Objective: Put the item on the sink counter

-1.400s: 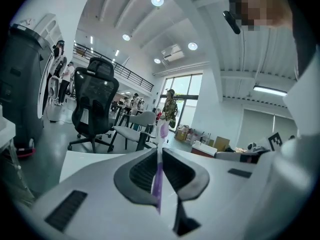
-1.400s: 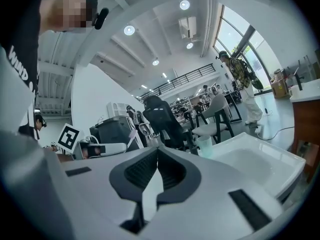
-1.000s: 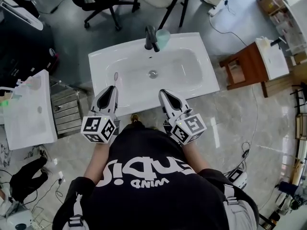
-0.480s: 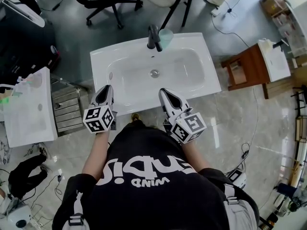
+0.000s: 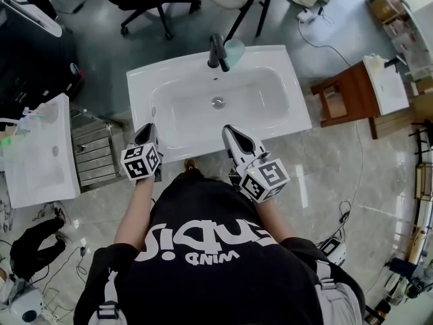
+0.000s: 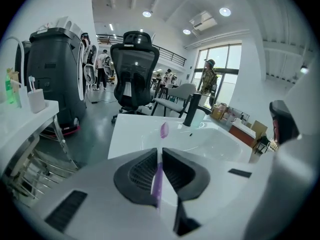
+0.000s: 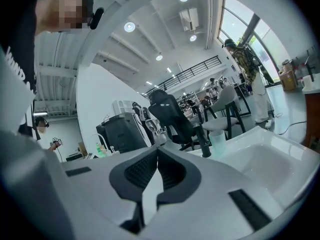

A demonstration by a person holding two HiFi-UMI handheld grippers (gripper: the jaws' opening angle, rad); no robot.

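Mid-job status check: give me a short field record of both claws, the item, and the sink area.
left claw: shut on a purple toothbrush, brush head pointing out over the left side of the sink
right claw: shut, nothing between the jaws, near the sink's front edge
faucet: black, at the sink's back edge
cup: pale green, beside the faucet
placement: toothbrush not yet released; whether it touches the counter cannot be told

The left gripper (image 5: 146,133), clamped on the purple toothbrush (image 6: 163,130), has slid left toward the front-left corner of the sink (image 5: 139,87).
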